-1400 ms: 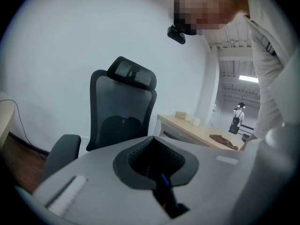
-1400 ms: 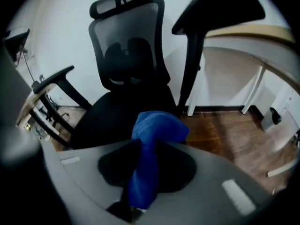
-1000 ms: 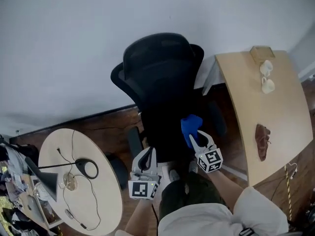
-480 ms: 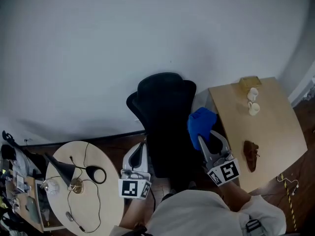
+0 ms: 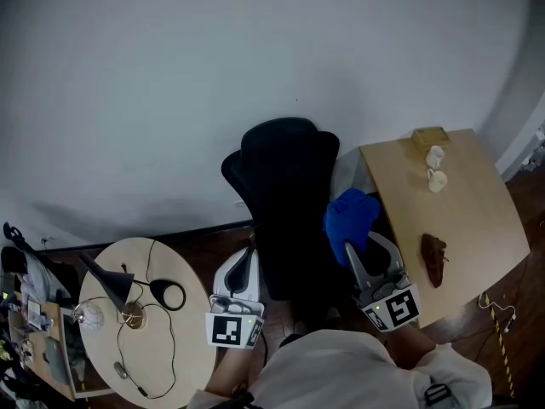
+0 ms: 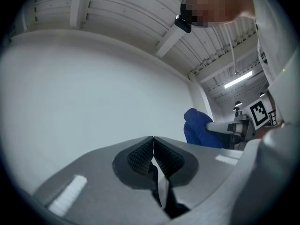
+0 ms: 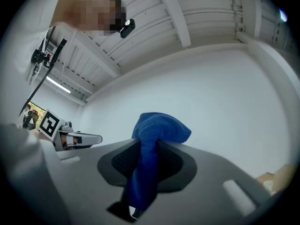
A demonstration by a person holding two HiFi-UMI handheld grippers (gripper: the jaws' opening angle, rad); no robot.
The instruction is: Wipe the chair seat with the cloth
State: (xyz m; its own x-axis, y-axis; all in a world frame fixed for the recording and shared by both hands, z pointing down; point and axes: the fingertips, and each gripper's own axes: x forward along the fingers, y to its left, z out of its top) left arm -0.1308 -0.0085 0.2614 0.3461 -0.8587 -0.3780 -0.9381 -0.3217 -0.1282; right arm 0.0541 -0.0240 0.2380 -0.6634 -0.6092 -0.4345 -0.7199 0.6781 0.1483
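Pinching the cloth [image 7: 157, 139] hard now: my right gripper [image 7: 149, 149] has both dark ribbed pads clamped on it. The cloth's long axis runs straight along the jaws, from deep in the throat out past the tips, where it swells into a rounded bunch. In the head view that bunch [image 5: 349, 216] points away from me, toward the wall [image 5: 170, 75], with the right gripper [image 5: 364, 250] just behind it. It is deep blue, fuzzy, soft-edged and folded over on itself.

My left gripper [image 6: 153, 142] is pressed together, pad to pad, with nothing between. From above the left gripper [image 5: 243, 267] sits at the chair's [image 5: 285, 194] left side and points the same way.

A second ago the cloth hung over the chair's dark middle and the chair filled more of the head view. Now the cloth is off the chair's right side, by the desk's [image 5: 477, 220] left edge, clear of the seat. Since half a second ago there is hardly any change: the right gripper sits a touch lower in the frame.

The chair is black, with a rounded back; the seat is too dark to make out. The desk is pale wood, with two white cups [image 5: 436, 169] near its far edge and a small box [image 5: 428, 136] at the far corner. On my left stands a round pale table [image 5: 170, 348].
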